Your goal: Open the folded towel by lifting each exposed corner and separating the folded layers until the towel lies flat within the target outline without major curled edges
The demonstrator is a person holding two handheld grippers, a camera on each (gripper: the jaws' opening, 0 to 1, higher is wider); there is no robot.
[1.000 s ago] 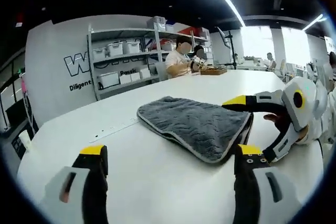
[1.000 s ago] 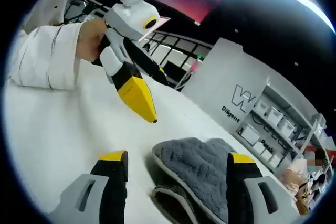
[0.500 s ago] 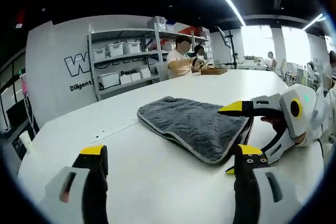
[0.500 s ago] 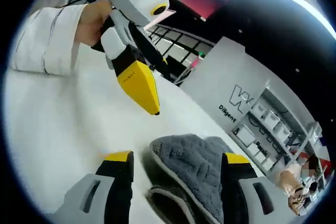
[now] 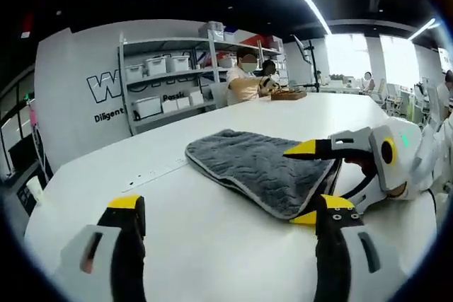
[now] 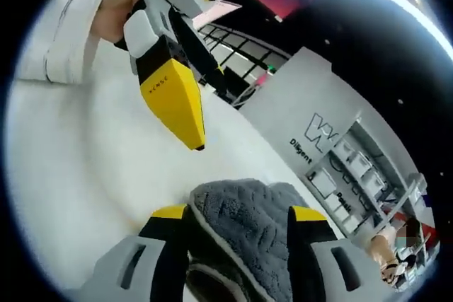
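A folded grey towel (image 5: 258, 166) with a pale trim lies on the white table (image 5: 205, 252), right of centre in the left gripper view. My left gripper (image 5: 230, 206) stands open short of it, with nothing between its jaws. My right gripper (image 5: 303, 183) comes in from the right, open, one yellow tip above the towel's near right corner and one below it. In the right gripper view the towel (image 6: 241, 228) sits between the two jaws of my right gripper (image 6: 239, 213). The left gripper (image 6: 185, 132) hangs above the table at upper left.
A metal shelf rack with white bins (image 5: 166, 76) stands against the grey wall behind the table. People sit at the table's far end (image 5: 248, 83). A hand and white sleeve (image 6: 64, 33) hold the left gripper. Bare tabletop (image 6: 78, 160) lies left of the towel.
My right gripper has moved in over the towel's corner, so the towel now lies between its jaws, which stand closer together. The left gripper and the towel have stayed put.
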